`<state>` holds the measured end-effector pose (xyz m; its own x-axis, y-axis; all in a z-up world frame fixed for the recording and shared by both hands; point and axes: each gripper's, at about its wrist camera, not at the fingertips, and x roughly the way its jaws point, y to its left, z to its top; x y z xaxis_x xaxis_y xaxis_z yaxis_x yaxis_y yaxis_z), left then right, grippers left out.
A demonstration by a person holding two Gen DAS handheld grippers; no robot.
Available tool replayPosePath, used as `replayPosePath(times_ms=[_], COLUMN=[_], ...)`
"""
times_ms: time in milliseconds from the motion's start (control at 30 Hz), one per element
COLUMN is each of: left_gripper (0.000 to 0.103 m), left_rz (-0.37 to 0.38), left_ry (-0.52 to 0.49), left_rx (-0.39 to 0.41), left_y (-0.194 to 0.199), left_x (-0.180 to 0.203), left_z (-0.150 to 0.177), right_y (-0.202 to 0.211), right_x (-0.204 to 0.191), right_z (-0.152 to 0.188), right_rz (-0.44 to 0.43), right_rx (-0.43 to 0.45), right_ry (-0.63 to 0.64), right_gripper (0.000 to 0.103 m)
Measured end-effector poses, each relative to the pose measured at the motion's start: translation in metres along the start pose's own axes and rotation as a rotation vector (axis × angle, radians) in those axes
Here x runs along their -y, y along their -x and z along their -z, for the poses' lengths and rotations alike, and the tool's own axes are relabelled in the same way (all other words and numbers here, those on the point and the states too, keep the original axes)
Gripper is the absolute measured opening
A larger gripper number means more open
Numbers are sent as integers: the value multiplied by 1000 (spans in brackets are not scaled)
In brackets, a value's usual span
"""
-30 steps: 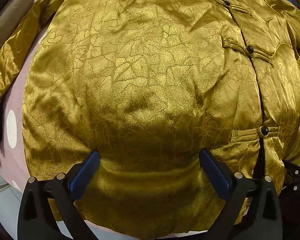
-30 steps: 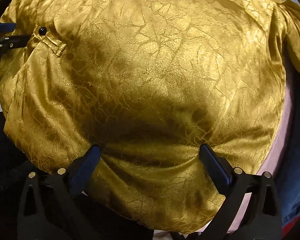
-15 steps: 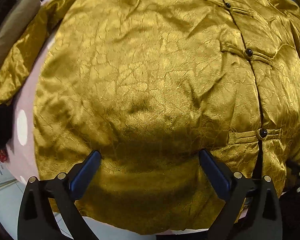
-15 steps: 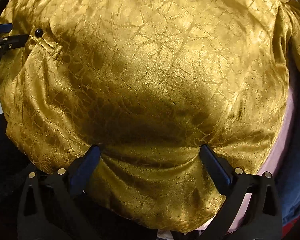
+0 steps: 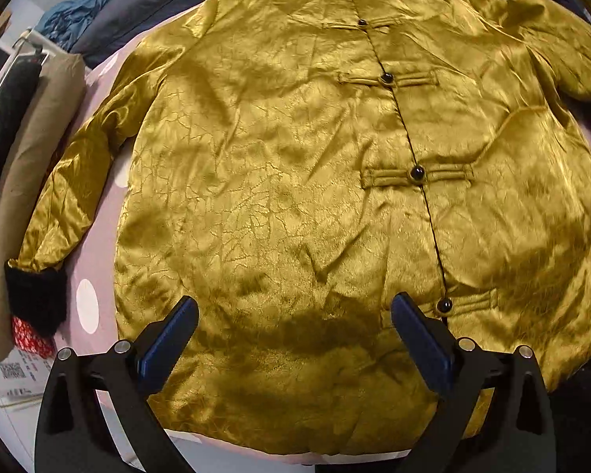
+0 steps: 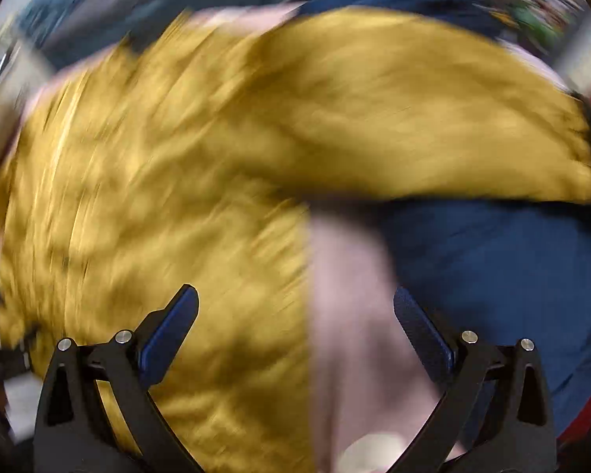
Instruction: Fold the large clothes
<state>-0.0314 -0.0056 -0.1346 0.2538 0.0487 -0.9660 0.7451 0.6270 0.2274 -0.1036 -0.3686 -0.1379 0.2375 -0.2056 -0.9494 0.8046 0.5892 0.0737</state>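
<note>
A gold satin jacket (image 5: pixel 287 181) with black knot buttons lies flat, front up, on a pink spotted sheet (image 5: pixel 94 244). Its left sleeve (image 5: pixel 71 181) with a black furry cuff stretches down the left side. My left gripper (image 5: pixel 293 339) is open and empty above the jacket's lower hem. In the blurred right wrist view the jacket's body (image 6: pixel 145 213) fills the left and its right sleeve (image 6: pixel 413 118) stretches to the right. My right gripper (image 6: pixel 295 327) is open and empty over the jacket's right edge and the pink sheet (image 6: pixel 350 315).
Dark blue fabric (image 6: pixel 492 268) lies right of the sheet. A beige pillow (image 5: pixel 31 165) and blue and grey clothes (image 5: pixel 110 12) lie at the left and back. Printed paper (image 5: pixel 12 374) lies at the lower left.
Both grippers have pulled back and up from the jacket, so more of it shows. The right gripper has swung right fast; its view is now blurred and shows the right sleeve.
</note>
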Motion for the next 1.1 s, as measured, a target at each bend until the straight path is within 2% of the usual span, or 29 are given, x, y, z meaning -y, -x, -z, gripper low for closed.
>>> replayPosePath(times_ms=[133,267,367,467,700,800,867,1000,1033,1100], left_gripper=[96,96,96,96,96,96,96,96,96,96], left_rz=[-23,-35,-36,-41,-60,-60,-62,-74,-76,-75], left_ry=[-4,-2,9,7,-9,-4,-6,-18,-20,-21], left_rx=[-10,-17,-25,-27,-14,-20,-27,-35,-35,-36], left_y=[4,2,1,2,12,13,13,12,12,11], left_x=[-6,-5,-5,-2,12,15,17,21,21,21], left_z=[-4,3,3,2,0,2,5,9,9,10], right_y=[13,17,18,15,0,-4,-6,-13,-12,-11], right_x=[90,170,204,233,250,262,268,275,276,275], right_z=[-27,-24,-24,-28,-39,-47,-49,-50,-49,-48], right_rz=[-18,-86,-92,-137,-163,-155,-144,-159,-168,-167], right_rx=[95,147,169,183,226,232,229,221,218,214], right_ry=[-329,-607,-704,-779,-876,-904,-914,-913,-908,-892], right_gripper=[98,98,98,98,97,85,68,48,39,32])
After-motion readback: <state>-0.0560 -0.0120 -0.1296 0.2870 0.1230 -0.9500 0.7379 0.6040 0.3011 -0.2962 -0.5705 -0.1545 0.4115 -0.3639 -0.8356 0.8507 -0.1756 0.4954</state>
